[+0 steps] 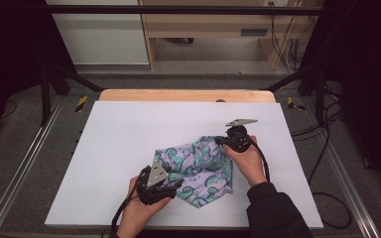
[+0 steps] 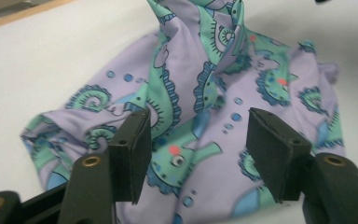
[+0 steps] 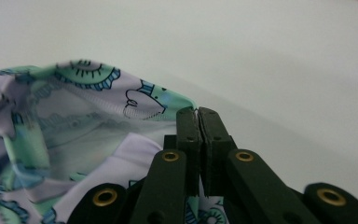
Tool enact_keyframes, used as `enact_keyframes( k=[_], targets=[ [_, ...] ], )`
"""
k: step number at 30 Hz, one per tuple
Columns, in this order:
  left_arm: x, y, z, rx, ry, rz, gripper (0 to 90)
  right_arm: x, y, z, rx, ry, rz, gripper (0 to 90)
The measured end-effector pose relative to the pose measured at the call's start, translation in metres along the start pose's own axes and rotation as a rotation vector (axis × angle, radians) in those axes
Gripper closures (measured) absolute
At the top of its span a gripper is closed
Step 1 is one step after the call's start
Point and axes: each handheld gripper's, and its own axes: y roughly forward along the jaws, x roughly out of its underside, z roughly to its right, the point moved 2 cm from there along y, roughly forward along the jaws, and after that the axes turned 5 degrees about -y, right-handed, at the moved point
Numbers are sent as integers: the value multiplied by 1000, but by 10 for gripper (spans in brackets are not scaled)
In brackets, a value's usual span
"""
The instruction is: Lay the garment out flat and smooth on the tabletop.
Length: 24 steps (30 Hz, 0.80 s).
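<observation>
Seahorse-print cloth (image 1: 201, 168), no legible writing

cloth (image 1: 198, 168): lilac ground, printed with mint-green curls edged in blue, small blue dots and a few red-pink spots between the left gripper's jaws
cloth's underside, left of the right gripper's jaws: paler, print seemingly showing through
left gripper (image 2: 198, 154): black, brass rivets
right gripper (image 3: 199, 135): black, brass rivets
table (image 1: 129, 134): white, pale wooden far edge

The patterned cloth (image 2: 200, 116) looks thin and smooth (slightly sheeny), lying on a matt white tabletop (image 1: 124, 129).
</observation>
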Motion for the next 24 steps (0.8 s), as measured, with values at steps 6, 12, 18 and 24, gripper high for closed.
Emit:
enact_keyframes(
  k=[6,12,18,24],
  targets=[
    [-4,10,-4,1,-22,-7,427,11,20,11,14,25,-52,878],
    [-8,18,-3,-7,-29,-5,423,13,19,9,9,29,-52,849],
    [-7,20,-1,-11,-29,-14,421,13,5,2,-1,10,-19,727],
    [-7,20,5,-14,-15,-11,421,15,-15,-6,0,-16,3,632]
  ],
)
